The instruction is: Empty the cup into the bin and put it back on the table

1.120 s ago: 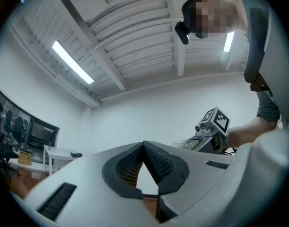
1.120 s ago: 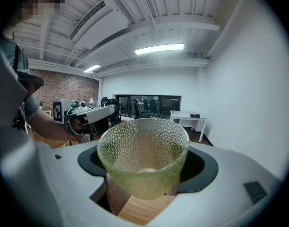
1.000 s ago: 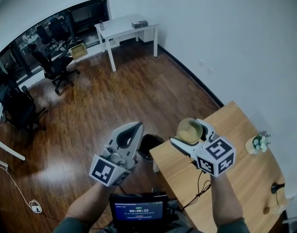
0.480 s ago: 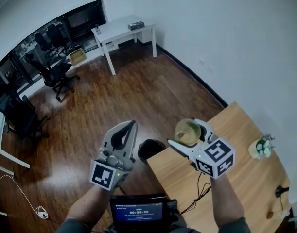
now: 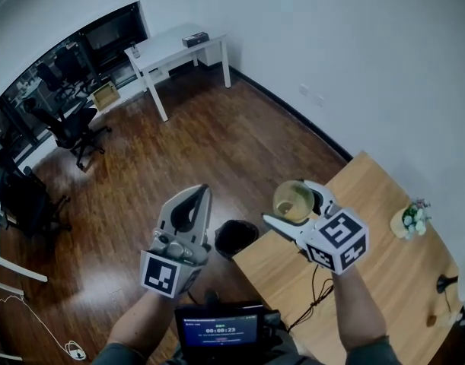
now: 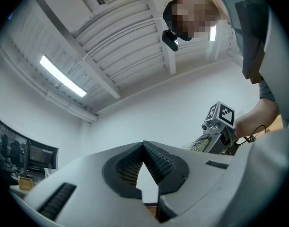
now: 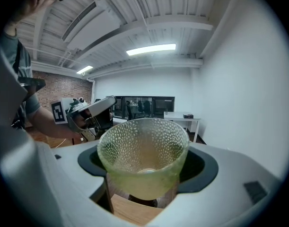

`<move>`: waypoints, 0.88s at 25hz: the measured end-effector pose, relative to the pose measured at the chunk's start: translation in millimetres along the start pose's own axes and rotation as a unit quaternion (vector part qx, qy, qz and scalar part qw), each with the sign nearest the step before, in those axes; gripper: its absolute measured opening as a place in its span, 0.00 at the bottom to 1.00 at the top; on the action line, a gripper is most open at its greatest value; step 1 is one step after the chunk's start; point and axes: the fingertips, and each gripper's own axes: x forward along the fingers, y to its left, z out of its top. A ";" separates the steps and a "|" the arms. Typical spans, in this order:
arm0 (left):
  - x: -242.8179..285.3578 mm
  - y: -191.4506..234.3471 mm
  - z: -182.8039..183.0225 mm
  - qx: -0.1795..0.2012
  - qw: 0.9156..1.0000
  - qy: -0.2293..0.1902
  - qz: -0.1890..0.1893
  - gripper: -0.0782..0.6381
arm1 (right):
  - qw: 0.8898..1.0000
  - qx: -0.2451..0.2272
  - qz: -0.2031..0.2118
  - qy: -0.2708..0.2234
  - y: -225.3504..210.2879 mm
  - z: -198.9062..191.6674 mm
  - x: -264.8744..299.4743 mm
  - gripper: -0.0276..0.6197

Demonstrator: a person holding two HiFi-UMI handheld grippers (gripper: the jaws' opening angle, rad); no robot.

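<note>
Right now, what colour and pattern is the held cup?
Translucent yellow-green cup, dimpled all over; right gripper view.

The small screen (image 5: 219,330) below the person's arms shows a timer reading 00:00:23. The finer line above it is unreadable.

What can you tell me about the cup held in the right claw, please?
The cup is translucent yellow-green with a dimpled surface, like pressed glass or plastic, flaring from a narrow base to a wide round rim. It sits roughly upright, mouth up, gripped at its sides by the right claw, above the wooden table's corner, near the black bin on the floor. No contents can be made out.
</note>
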 end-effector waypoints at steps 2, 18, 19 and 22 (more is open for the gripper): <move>-0.5 5.7 -2.8 -0.005 1.000 -0.006 -0.016 0.11 | 1.000 0.000 -0.014 0.005 -0.1 4.0 5.7 0.67; -0.8 93.8 -29.1 -0.056 0.996 -0.030 -0.069 0.11 | 0.993 -0.019 -0.108 0.053 -4.8 40.5 64.2 0.67; -0.5 96.9 -29.7 -0.057 0.995 -0.031 -0.072 0.11 | 0.992 -0.019 -0.110 0.057 -5.1 41.2 67.4 0.67; 2.5 105.4 -32.0 -0.063 0.994 -0.034 -0.079 0.11 | 0.990 -0.020 -0.117 0.072 -7.3 41.6 75.8 0.67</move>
